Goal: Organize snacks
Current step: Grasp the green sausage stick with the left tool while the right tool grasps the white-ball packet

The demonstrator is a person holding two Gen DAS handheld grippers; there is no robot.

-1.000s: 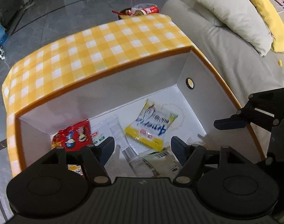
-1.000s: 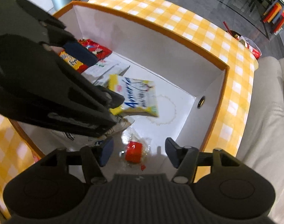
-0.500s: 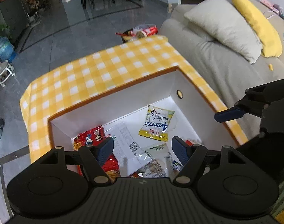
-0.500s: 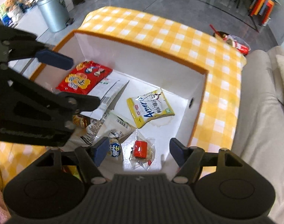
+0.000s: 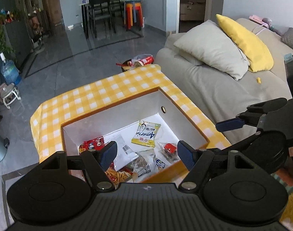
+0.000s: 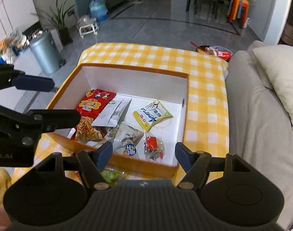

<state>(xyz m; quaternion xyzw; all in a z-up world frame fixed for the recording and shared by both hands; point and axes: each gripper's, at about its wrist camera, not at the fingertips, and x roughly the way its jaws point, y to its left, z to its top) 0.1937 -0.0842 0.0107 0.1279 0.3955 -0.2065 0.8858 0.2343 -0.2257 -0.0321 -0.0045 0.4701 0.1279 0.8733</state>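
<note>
Yellow-and-white checked cloth covers the desk; the box shows white walls, orange rim. Inside: red fries packet, yellow-and-white snack packet, red-labelled clear bag.

From my remote seat, the clearest lettering is on the yellow snack packet lying in the white box: large blue script reading "Ameri", with the last letters too blurred for me to finish. In the left wrist view the same yellow snack packet shows that word upside down. The red snack bag carries yellow Chinese characters I cannot make out. The white pouch has a barcode, its digits unreadable. On the body of the left hand-held gripper I read white letters "OOLAI" at the picture's edge, cut off on the left.
</note>
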